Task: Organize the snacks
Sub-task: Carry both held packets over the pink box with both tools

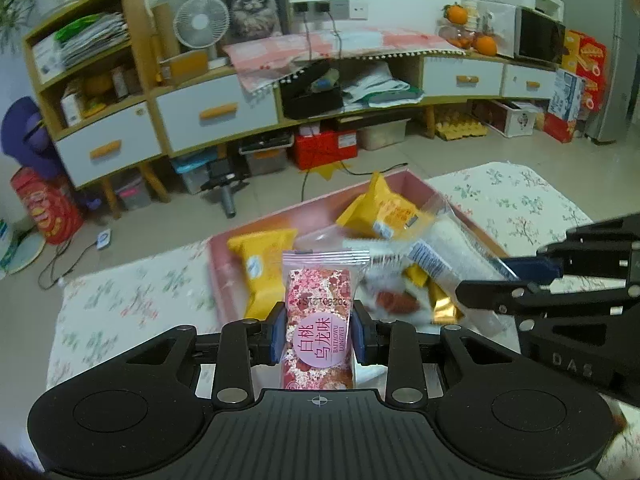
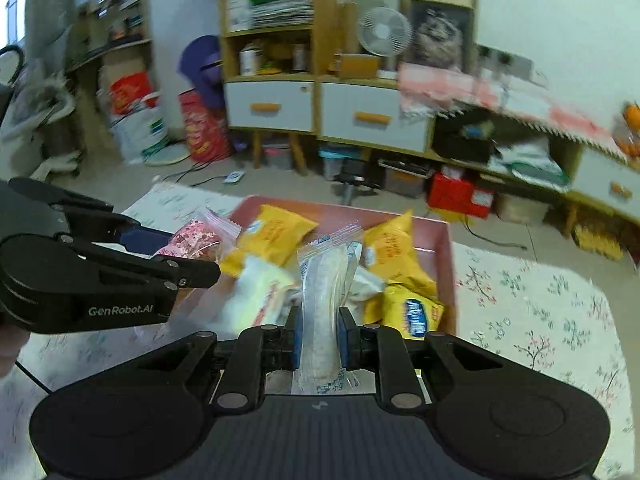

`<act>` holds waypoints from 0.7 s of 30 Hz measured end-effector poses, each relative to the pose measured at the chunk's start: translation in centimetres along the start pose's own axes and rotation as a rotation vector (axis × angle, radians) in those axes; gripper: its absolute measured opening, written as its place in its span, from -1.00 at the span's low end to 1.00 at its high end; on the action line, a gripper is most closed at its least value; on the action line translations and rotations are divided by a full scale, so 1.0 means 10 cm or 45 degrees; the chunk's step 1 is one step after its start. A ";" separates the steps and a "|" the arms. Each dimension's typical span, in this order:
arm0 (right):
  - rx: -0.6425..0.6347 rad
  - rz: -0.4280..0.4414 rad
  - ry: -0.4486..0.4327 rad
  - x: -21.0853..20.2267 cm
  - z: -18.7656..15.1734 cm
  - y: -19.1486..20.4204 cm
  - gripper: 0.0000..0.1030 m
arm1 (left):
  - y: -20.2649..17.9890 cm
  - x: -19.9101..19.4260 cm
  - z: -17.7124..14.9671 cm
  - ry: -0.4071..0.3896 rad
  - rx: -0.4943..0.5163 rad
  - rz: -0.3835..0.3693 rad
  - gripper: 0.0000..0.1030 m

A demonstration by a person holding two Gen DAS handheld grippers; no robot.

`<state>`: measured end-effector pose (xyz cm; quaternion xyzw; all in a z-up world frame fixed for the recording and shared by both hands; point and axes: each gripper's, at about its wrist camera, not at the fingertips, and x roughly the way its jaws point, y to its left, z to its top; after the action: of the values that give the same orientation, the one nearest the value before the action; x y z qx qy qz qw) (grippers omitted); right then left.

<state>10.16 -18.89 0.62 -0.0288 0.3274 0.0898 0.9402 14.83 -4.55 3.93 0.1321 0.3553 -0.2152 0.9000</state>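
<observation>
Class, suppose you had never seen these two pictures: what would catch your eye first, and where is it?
First, the pink packet clamped upright in the left gripper, dead centre. Next, the clear packet pinched in the right gripper. Behind both, the pink tray heaped with yellow packets sits on a floral cloth.

Left tool: matte black linkage arms, silver rivets, blue finger pads, ribbed base with crosshair mark. Right tool: identical build; at nine o'clock its neighbour's flank reads "GenRobot.AI".
</observation>
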 end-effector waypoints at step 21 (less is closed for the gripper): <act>0.330 0.051 -0.053 0.36 -0.04 -0.43 -1.00 | 0.04 0.90 0.37 0.023 -0.050 -0.018 -0.41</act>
<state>13.51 -22.66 -1.90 0.1015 0.3171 0.0661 0.9406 23.07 -8.31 0.27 0.1137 0.3687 -0.2134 0.8975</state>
